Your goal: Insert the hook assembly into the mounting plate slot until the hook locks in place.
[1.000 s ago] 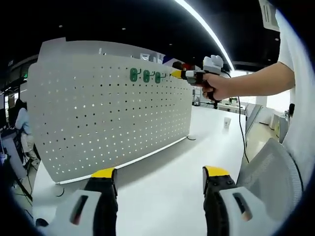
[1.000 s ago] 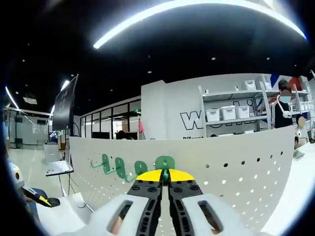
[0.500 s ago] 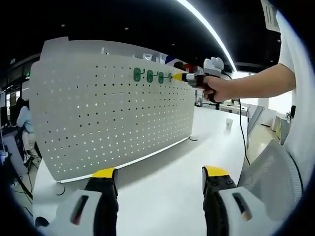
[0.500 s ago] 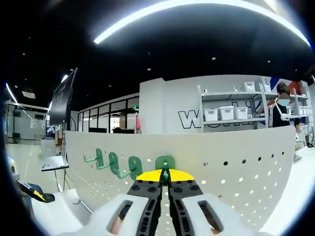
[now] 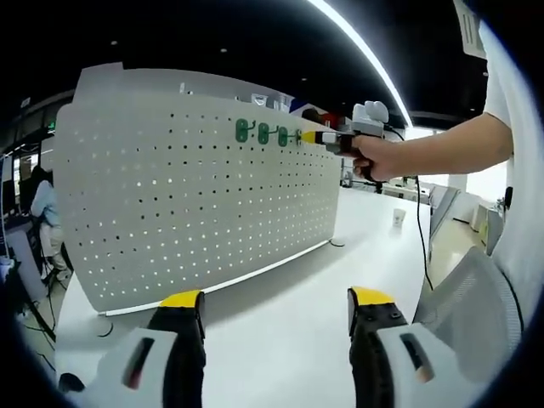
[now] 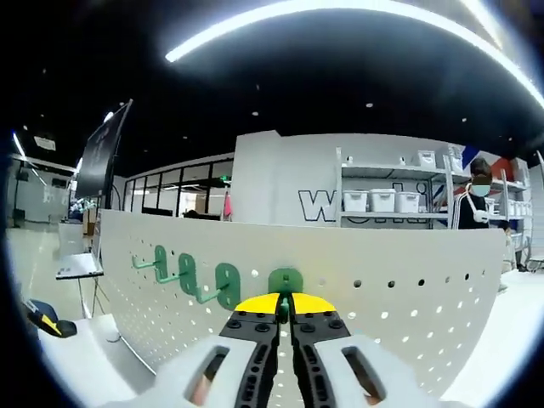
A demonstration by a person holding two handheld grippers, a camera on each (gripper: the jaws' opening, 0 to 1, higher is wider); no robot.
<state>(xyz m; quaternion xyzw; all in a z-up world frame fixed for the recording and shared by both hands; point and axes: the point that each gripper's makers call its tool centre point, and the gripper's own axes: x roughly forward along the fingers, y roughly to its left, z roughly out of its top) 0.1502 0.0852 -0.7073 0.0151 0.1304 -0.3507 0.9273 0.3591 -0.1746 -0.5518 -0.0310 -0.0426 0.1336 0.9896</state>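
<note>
A white pegboard mounting plate [image 5: 195, 187] stands upright on a white table. Three green hooks [image 5: 262, 133] hang near its top edge. In the left gripper view my right gripper [image 5: 308, 137] presses a fourth green hook against the board beside them, held by a hand [image 5: 374, 157]. In the right gripper view my right gripper [image 6: 285, 299] is shut on that green hook [image 6: 286, 280], which sits flat against the plate [image 6: 408, 289]; three other hooks [image 6: 191, 276] line up to its left. My left gripper [image 5: 276, 308] stands open above the table, well short of the board.
The white table top [image 5: 297, 323] stretches in front of the board. A mesh chair back [image 5: 476, 289] is at the right. A paper cup [image 5: 397, 218] stands far off on the table. Shelves with white bins [image 6: 391, 200] and a standing person [image 6: 476, 200] are behind the board.
Both views have shifted slightly. The right gripper with its hook has edged closer along the board toward the row of hooks. The left gripper stays open.
</note>
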